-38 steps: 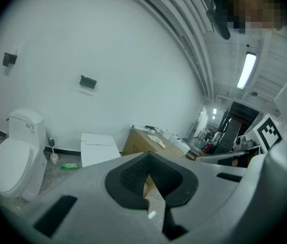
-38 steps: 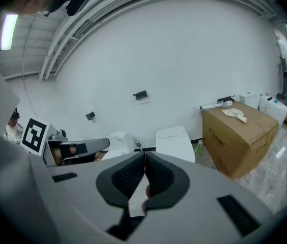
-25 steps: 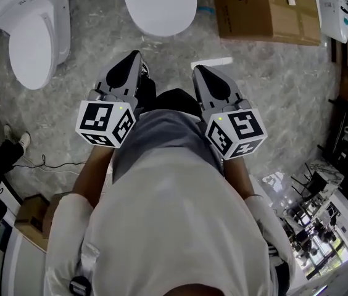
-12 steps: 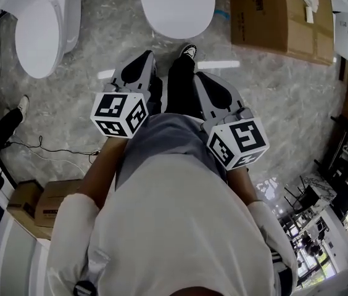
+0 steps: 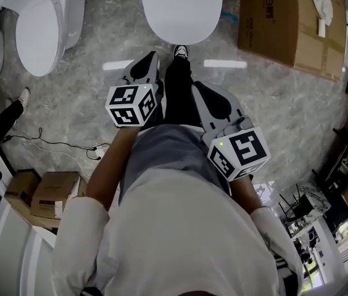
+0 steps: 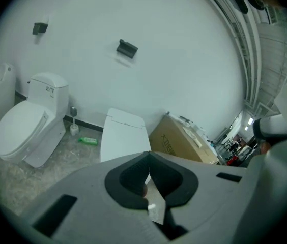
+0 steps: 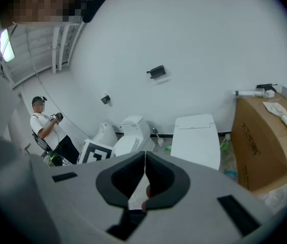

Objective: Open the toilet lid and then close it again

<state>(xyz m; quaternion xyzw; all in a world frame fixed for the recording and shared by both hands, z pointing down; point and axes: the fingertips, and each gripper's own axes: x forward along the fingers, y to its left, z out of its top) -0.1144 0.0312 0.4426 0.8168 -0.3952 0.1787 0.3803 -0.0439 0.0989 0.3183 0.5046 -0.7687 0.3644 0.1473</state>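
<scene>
Both the left gripper and right gripper are pressed shut, empty, near the hard, slippery white toilet lid, probably best lifted under its front edge.

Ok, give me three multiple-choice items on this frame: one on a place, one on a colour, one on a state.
1. In the head view, the cardboard box lies on which side of the middle toilet? A left, B right, C behind the person.
2. The bottle on the floor is: A green, B red, C black.
3. The middle toilet's lid is: A raised, B down, C taken off.
Key: 1 B, the box sits at the toilet's right; 2 A, it shows green in the left gripper view; 3 B, the lid lies flat over the bowl.
</scene>
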